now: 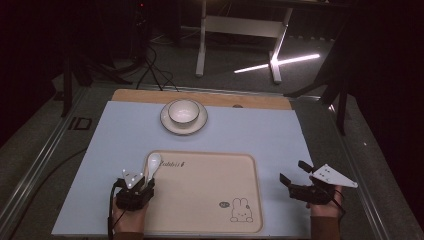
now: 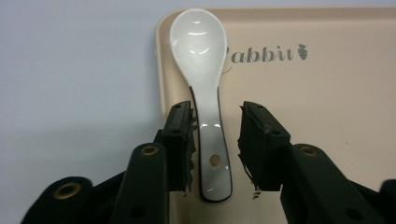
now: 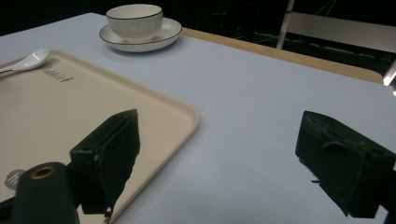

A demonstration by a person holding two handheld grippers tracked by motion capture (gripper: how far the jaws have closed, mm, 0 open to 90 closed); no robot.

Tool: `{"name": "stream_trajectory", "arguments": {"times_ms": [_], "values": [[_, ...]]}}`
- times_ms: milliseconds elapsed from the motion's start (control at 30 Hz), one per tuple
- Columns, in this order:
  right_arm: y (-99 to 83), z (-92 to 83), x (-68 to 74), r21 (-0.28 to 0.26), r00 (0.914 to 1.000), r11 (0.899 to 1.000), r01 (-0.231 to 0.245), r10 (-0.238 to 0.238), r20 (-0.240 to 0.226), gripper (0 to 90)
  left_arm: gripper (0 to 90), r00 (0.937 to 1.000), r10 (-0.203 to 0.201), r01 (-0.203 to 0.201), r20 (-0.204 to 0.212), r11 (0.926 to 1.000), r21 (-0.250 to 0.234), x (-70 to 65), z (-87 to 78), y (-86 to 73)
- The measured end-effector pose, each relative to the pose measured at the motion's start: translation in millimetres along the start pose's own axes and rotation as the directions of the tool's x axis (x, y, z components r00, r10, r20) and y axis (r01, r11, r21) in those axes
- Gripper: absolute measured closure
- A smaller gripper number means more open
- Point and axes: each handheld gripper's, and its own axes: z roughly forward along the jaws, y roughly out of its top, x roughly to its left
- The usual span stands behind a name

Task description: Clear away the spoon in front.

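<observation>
A: Left tongs (image 2: 215, 140), status?

B: Jaws apart, straddling the handle of the white spoon (image 2: 205, 88). One pad sits close against the handle, the other stands clear. Not clamped yet.

A: And the spoon itself?

B: Lying flat on the beige tray (image 1: 210, 225), bowl end pointing away from the tongs, tight along the tray's left rim.

A: Right tongs (image 1: 295, 176)?

B: Wide apart, empty, over the blue surface (image 1: 250, 135) just off the tray's right edge.

A: Beyond them?

B: A bowl (image 1: 183, 111) on a saucer (image 1: 183, 125), well ahead of both.

A: Progress?

B: Early, in my judgement. Approach done; closing, lifting and placing remain.
</observation>
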Motion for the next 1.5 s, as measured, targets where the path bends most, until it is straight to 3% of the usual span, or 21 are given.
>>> {"name": "stream_trajectory", "arguments": {"times_ms": [133, 400, 700, 1000, 1267, 1433, 1500], "values": [[0.1, 0.0, 0.2, -0.002, 1.0, 1.0, 0.0, 0.0, 0.0, 13.5, 54.4, 1.0, -0.001, 0.001, -0.003, 0.9999, -0.016, 0.1, -3.8, 5.0], [-0.1, 0.0, 0.1, 0.0, 1.0, 1.0, -0.001, 0.001, 0.002, 13.5, 44.9, 0.9989, 0.017, -0.014, 0.043, 0.997, -0.077, 3.3, -16.1, 21.9], [-0.1, -0.3, -0.2, -0.002, 1.0, 1.0, 0.0, 0.0, 0.002, 13.5, 41.9, 0.9965, 0.035, -0.024, 0.076, 0.9905, -0.135, 10.4, -30.1, 41.2], [0.0, -0.6, -0.4, -0.005, 1.0, 1.0, -0.002, 0.002, 0.003, 13.6, 41.8, 0.9955, 0.059, -0.047, 0.074, 0.986, -0.16, 21.0, -39.4, 54.8], [0.0, -1.0, -0.6, -0.008, 1.0, 1.0, -0.004, 0.004, 0.005, 13.5, 41.1, 0.989, 0.1, -0.078, 0.109, 0.9786, -0.19, 41.1, -45.9, 63.4], [0.0, -1.1, -0.7, -0.009, 1.0, 1.0, -0.005, 0.005, 0.005, 13.5, 41.1, 0.9758, 0.159, -0.128, 0.15, 0.9715, -0.2, 51.6, -47.4, 64.2], [-0.1, -1.2, -0.8, -0.009, 1.0, 1.0, -0.005, 0.005, 0.005, 13.5, 41.4, 0.9733, 0.173, -0.139, 0.15, 0.9671, -0.213, 55.6, -48.2, 62.3]]}}
